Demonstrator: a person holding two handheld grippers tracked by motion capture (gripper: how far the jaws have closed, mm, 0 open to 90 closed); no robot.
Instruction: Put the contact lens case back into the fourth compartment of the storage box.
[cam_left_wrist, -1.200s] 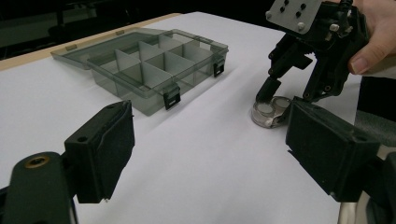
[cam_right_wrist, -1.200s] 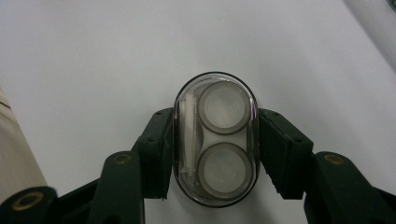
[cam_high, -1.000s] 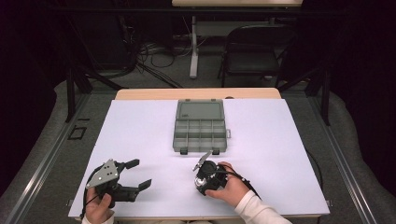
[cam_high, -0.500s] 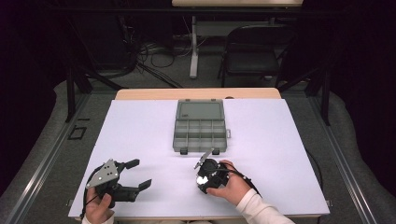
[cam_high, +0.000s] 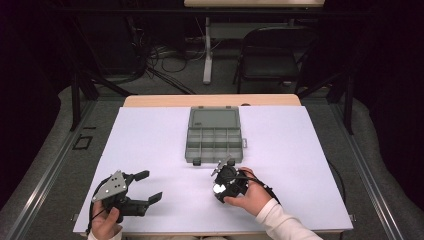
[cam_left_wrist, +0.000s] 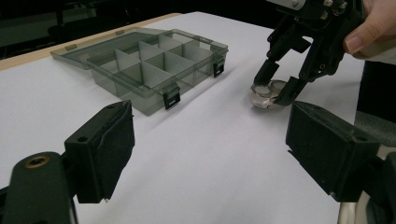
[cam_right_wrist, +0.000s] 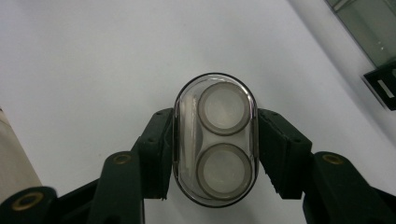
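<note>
My left gripper (cam_high: 145, 186) rests near the table's front-left corner, held in my left hand (cam_high: 104, 224). Its jaws stand wide apart with nothing between them. I judge it is parked there to leave the working area free; its faces are flat, matte black blocks.

My right gripper (cam_high: 223, 175) sits near the middle of the front edge, held in my right hand (cam_high: 250, 196) and tipped downward so the jaws meet the work from above. The jaws are closed against the two long sides of a small clear case (cam_right_wrist: 215, 140). In the left gripper view the case (cam_left_wrist: 266, 93) sits low on the table surface; I cannot tell whether it is lifted off it. Gripping across the narrow width gives the flat pads the straight walls, not the rounded ends.

The case is a glossy, transparent oval capsule shape holding two round, pale discs side by side along its length.

The table (cam_high: 300, 150) carries a smooth, white, matte sheet.

Beyond the right gripper, toward the middle of the table, lies a compartment box (cam_high: 214, 142) of smoky translucent grey plastic, with thin dividers and dark latches. Its lid lies open flat toward the far edge. The compartments appear empty, so I judge the case may be destined for one.
</note>
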